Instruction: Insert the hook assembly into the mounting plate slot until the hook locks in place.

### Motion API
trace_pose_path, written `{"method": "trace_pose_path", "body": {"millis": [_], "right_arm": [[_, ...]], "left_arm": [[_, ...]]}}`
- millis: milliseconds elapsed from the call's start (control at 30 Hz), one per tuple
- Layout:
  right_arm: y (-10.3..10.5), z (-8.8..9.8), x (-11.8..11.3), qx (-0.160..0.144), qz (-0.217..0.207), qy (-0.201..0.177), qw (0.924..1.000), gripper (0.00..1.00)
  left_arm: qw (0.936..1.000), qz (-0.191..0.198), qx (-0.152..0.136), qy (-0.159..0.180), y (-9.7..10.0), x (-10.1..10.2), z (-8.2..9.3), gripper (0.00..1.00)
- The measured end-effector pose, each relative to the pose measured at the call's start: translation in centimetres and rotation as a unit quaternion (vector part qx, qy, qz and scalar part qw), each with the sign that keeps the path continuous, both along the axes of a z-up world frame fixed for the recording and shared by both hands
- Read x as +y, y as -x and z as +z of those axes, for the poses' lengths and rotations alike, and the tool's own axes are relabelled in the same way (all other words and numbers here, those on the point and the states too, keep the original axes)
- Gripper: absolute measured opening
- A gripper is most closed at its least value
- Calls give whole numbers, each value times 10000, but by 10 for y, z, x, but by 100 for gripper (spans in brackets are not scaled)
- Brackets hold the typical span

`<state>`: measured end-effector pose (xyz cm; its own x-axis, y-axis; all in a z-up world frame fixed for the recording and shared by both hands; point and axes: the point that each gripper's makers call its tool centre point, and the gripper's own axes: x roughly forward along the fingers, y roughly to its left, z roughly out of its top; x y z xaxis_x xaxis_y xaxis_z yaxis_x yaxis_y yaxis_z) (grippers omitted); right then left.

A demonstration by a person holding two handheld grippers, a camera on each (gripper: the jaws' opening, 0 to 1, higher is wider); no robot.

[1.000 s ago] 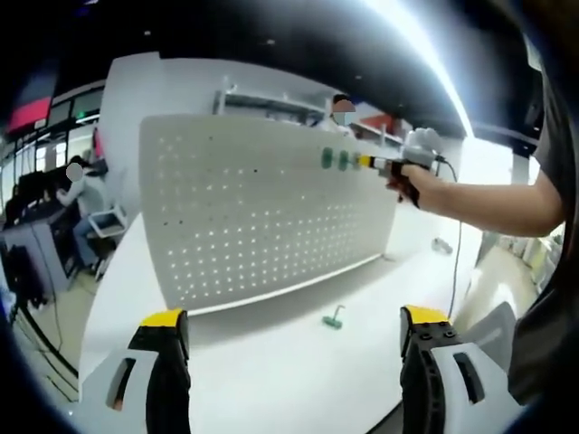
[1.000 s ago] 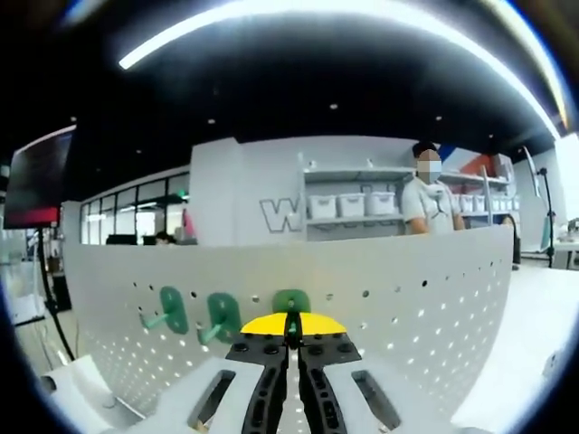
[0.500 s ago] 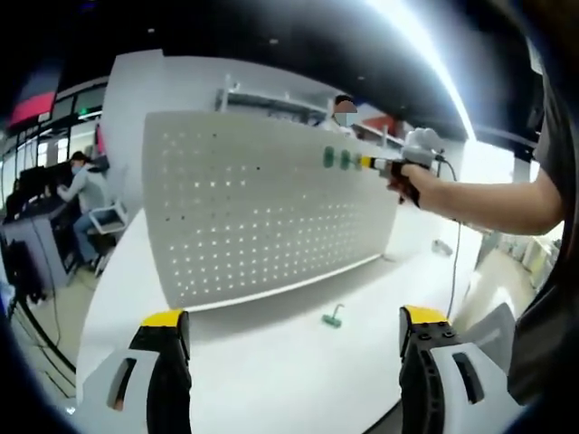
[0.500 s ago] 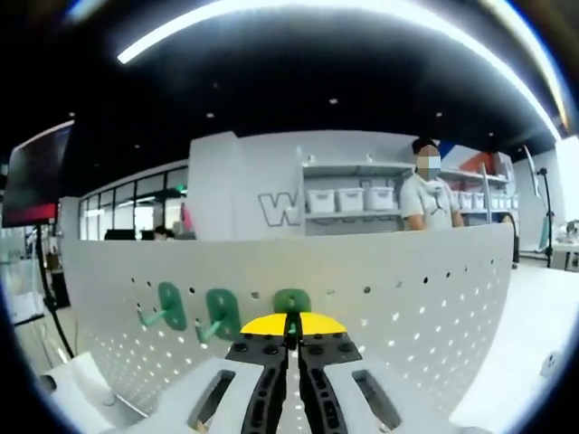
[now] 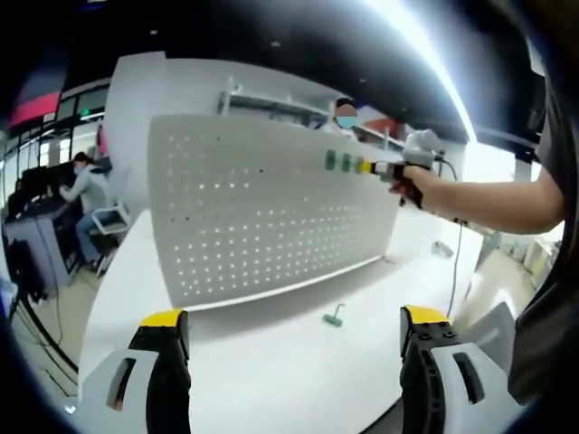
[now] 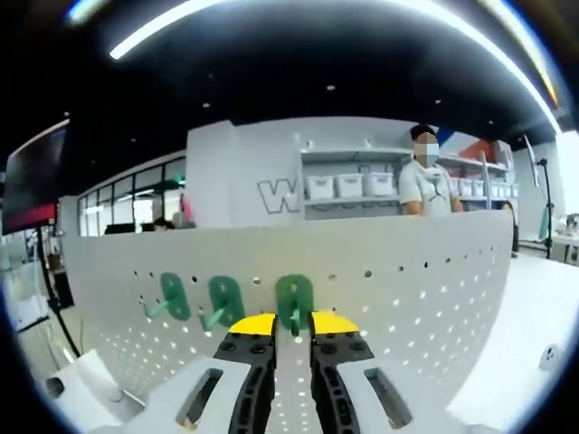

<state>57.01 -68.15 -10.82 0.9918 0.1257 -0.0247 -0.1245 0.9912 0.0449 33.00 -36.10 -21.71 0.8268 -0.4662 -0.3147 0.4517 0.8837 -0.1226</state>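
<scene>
The right tool [image 6: 292, 336], jaws slightly parted, releases a small, stiff, light green hook [image 6: 294, 304] seated near the pegboard [image 6: 407, 298] top edge; grip its stem. Left tool [image 5: 294, 348] gapes empty.

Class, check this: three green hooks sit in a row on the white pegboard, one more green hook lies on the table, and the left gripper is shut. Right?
One slip: the left gripper is open, its jaws wide apart in the left gripper view. The rest holds: three green hooks on the pegboard, and one loose hook on the table.
</scene>
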Motion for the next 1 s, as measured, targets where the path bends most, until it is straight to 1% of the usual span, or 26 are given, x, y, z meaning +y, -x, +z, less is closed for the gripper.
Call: {"method": "trace_pose_path", "body": {"millis": [67, 200, 333, 500, 633, 667, 867, 1000], "right_arm": [[3, 4, 0, -34, 11, -35, 10000, 16], [12, 8, -2, -52, 13, -99, 9999, 19], [23, 6, -1, -3, 56, -115, 9999, 21], [42, -1, 2, 79, 172, -121, 9997, 24], [57, -18, 6, 244, 288, 43, 9993, 25], [61, -26, 8, 359, 365, 159, 9986, 26], [84, -53, 15, 622, 490, 306, 9964, 27], [100, -71, 20, 831, 580, 321, 9943, 29]], "left_arm": [[10000, -5, 2, 11, 0, 0, 0, 99], [10000, -29, 1, 4, 2, -1, -1, 99], [10000, -43, 0, 22, 2, -2, -1, 99], [10000, -74, -26, -8, 3, -3, 2, 99], [9999, -86, -59, 30, 3, -5, 5, 99], [9999, -96, -74, 32, 3, -5, 5, 99], [9999, -120, -35, 21, 7, -6, 2, 100], [9999, -124, -5, 3, 8, -5, 0, 100]]}}
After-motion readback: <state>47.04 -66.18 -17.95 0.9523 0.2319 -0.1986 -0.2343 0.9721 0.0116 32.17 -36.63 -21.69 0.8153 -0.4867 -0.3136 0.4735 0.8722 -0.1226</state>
